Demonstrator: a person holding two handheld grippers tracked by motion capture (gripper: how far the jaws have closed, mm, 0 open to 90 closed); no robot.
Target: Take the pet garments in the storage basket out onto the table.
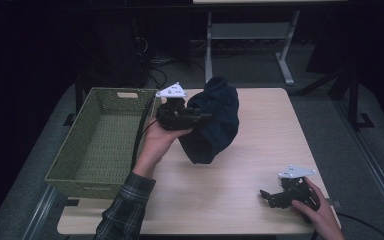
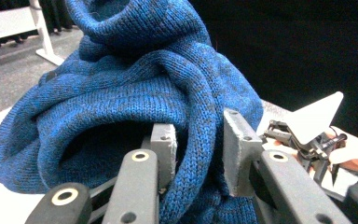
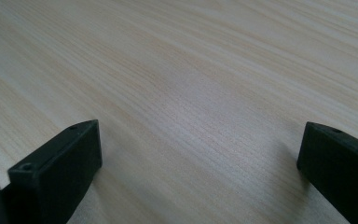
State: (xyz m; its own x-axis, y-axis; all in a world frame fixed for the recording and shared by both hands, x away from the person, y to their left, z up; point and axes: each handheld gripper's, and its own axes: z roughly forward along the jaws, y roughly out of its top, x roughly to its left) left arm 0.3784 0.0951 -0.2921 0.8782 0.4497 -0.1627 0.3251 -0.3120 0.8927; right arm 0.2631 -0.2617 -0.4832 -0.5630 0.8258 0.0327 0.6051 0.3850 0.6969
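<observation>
Our left tool (image 2: 198, 140) pinched a fold of the blue knit garment (image 2: 135, 88), probably lifting it toward the green basket (image 1: 100, 145), while our right tool (image 3: 200, 154) lay spread on the worktop (image 3: 191, 70).

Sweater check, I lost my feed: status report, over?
Left gripper shut on blue sweater, lifted beside basket. Right gripper open, low over table. Nothing in the way.
</observation>
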